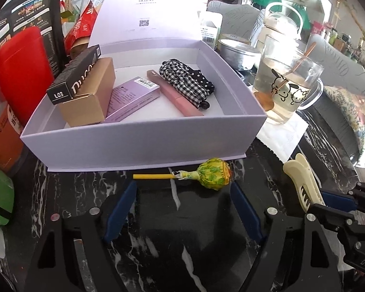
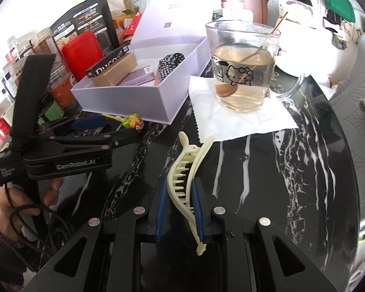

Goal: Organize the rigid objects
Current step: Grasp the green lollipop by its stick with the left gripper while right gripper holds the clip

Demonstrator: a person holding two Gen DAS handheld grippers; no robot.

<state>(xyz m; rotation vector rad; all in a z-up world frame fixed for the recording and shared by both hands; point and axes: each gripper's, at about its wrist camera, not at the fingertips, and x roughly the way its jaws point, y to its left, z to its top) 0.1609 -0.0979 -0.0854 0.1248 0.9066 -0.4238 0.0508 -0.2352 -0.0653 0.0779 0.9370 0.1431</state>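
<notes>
Box lid (image 1: 143, 7) top overexposed, print unreadable.

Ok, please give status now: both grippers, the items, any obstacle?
Left gripper open behind lollipop. Right gripper shut on hair clip. Glass mug stands beside lavender box.

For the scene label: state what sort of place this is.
Probably a home living or dining room: a cluttered black marble-patterned table, a cartoon-printed glass mug of tea, and a grey leaf-patterned sofa cushion behind.

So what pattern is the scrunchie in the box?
Black-and-white gingham fabric scrunchie, clearest in the left wrist view.
</notes>
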